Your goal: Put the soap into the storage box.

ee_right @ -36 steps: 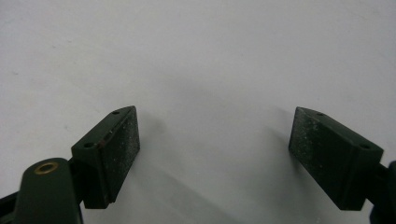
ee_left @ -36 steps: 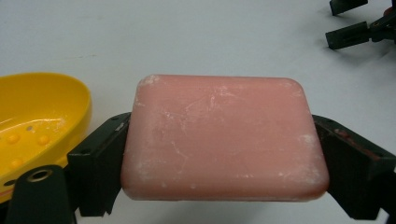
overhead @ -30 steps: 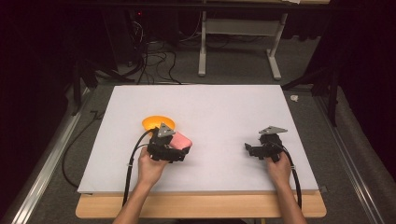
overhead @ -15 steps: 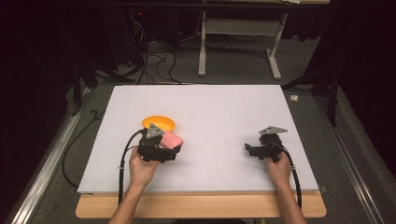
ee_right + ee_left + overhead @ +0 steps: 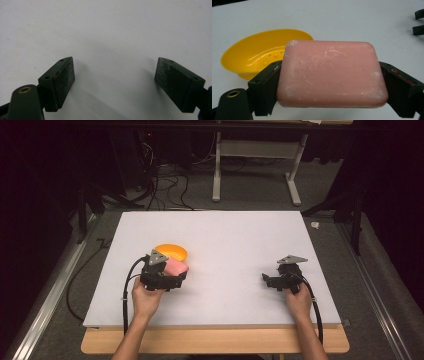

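A pink bar of soap (image 5: pixel 332 73) is clamped between the jaws of my left gripper (image 5: pixel 172 274), one jaw on each short end. The soap (image 5: pixel 177 267) hangs just in front of a yellow oval soap dish (image 5: pixel 171 252) on the white table. In the left gripper view the dish (image 5: pixel 259 53) lies behind and to the left of the bar, with its inside bare. My right gripper (image 5: pixel 272 280) rests low over the table at the right, its jaws wide apart with nothing between them (image 5: pixel 115 82).
The white table top (image 5: pixel 230 240) has a wooden front edge (image 5: pixel 215 345). Black cables trail from both grippers toward the person's forearms. Behind the table stand dark floor space, cables and a white metal stand (image 5: pixel 255 165).
My left gripper with the soap has moved left and slightly away, toward the yellow dish. The right gripper has stayed put.
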Motion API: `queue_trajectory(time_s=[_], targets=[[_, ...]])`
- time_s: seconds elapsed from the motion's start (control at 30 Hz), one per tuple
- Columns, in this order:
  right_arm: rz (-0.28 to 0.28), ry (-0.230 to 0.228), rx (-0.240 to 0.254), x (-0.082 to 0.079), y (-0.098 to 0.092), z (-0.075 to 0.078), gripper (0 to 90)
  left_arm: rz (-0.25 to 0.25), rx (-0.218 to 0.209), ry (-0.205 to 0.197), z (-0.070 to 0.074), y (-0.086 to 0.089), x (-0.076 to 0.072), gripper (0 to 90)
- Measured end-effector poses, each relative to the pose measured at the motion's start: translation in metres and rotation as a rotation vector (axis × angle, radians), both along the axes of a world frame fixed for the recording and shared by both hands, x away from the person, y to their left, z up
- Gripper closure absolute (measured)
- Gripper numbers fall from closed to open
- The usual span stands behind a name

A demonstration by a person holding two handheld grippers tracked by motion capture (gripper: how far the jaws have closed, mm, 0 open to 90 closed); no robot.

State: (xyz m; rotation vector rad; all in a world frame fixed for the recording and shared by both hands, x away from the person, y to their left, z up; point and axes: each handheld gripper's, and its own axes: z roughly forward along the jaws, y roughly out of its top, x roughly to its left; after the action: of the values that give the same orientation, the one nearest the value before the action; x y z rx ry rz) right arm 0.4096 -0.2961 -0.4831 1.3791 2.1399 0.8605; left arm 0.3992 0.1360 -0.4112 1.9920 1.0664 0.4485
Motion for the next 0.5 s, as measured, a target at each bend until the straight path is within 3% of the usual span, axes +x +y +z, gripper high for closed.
queue_trajectory(time_s=[0.5], targets=[[-0.002, 0.002, 0.001, 0.0, 0.0, 0.0, 17.0, 0.066, -0.001, -0.004, 0.009, 0.013, 0.008, 13.5]])
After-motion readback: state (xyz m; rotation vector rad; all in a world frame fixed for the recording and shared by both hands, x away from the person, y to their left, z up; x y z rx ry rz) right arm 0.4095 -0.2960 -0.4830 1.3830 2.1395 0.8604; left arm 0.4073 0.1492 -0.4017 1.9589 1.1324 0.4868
